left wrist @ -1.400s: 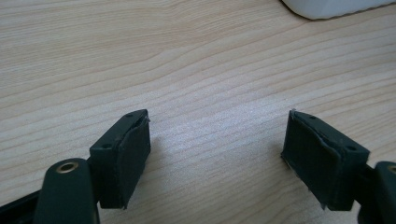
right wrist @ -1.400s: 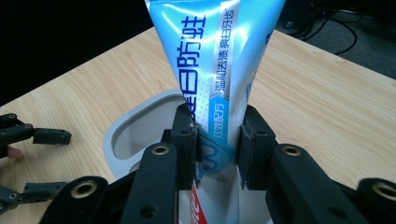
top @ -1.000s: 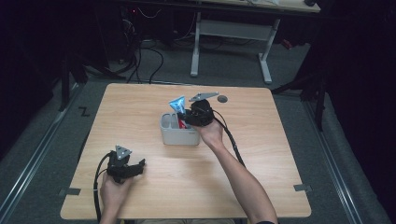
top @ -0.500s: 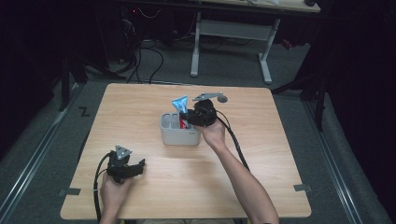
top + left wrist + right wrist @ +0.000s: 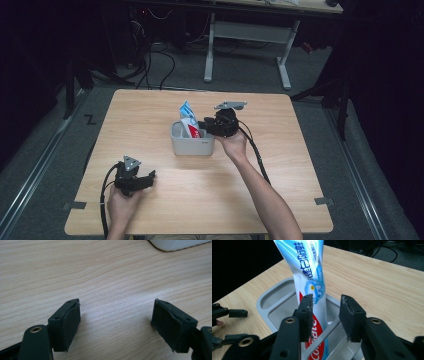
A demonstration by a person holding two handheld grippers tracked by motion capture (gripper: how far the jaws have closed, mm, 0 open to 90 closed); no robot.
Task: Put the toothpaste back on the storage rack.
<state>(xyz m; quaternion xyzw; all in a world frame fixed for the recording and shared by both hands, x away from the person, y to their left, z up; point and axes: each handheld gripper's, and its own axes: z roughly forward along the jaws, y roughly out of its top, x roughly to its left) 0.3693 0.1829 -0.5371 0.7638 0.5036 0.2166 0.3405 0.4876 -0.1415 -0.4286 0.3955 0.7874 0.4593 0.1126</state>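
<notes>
Landmark: grey organiser tray [image 5: 192, 145], mid-table. L gripper [image 5: 145, 178]: well apart from tray, toward the near-left corner of the wooden table [image 5: 280, 125]; rests low on the wood, jaws wide apart, nothing between. Tray: grey plastic, w/ compartments; small label on front wall, too small to read. Toothpaste tube [image 5: 310, 285]: stands in tray, near upright, long axis vertical w/ slight tilt, top well above the rim; blue/white upper, red lower. Print: Chinese characters down the blue part, tooth graphic mid-tube, red band w/ white letters that look like Colgate, partly hidden by jaw. R gripper [image 5: 204, 124]: at tray's right side, much the nearer to the tube; jaws have just been opening, now part-spread astride the tube, pads look clear of it. Judgement: tube looks let go; the pull-back should run away from it so it isn't tipped.
</notes>
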